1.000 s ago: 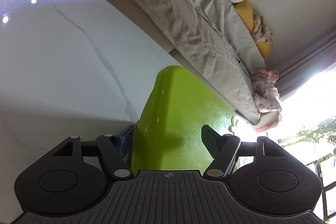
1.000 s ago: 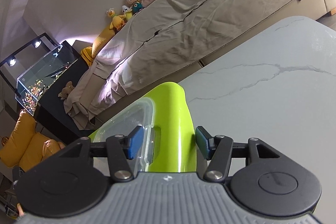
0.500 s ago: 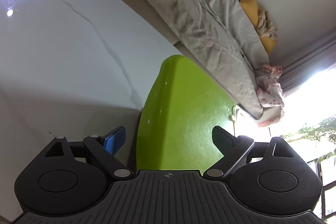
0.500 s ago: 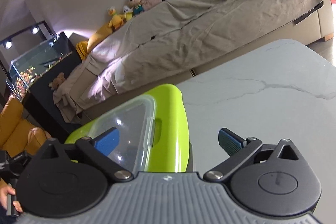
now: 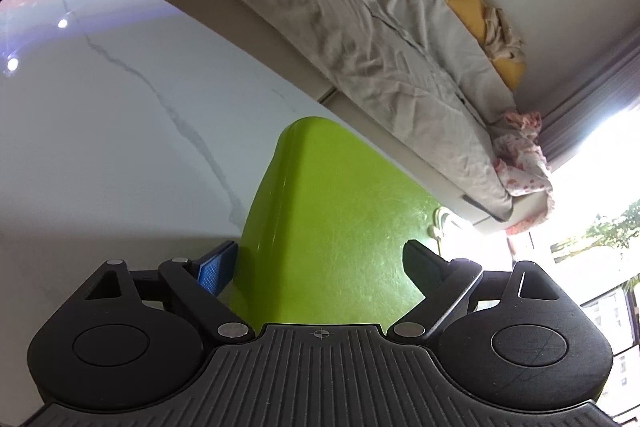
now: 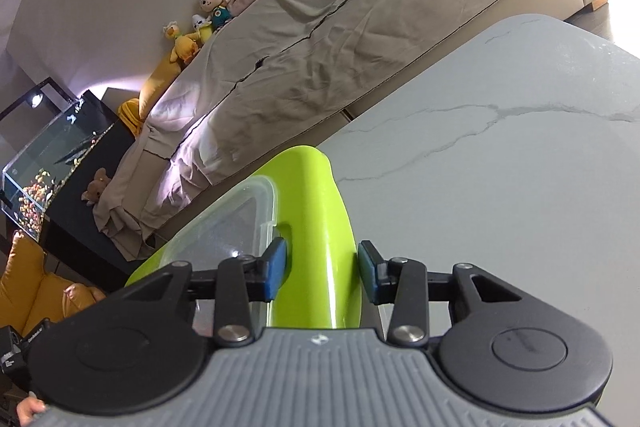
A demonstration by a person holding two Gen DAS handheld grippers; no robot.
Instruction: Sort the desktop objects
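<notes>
A lime-green box (image 5: 340, 227) with a clear lid (image 6: 224, 227) stands on the white marble table (image 5: 120, 147). My left gripper (image 5: 316, 267) is open around the box's end; its blue pad sits beside the left wall and the right finger stands off over the green surface. In the right wrist view my right gripper (image 6: 320, 269) straddles the box's green side flap (image 6: 316, 211), blue pads close to either face. I cannot tell whether the pads press it.
A long sofa under a beige cover (image 6: 360, 39) runs past the table's far edge, with plush toys (image 6: 208, 15) along its back. A fish tank (image 6: 48, 163) on a black cabinet stands at left. Bare marble (image 6: 500, 187) lies right of the box.
The right gripper opened wide half a second ago and has narrowed again around the green flap. The left gripper opened from its earlier closer hold and stays open.
</notes>
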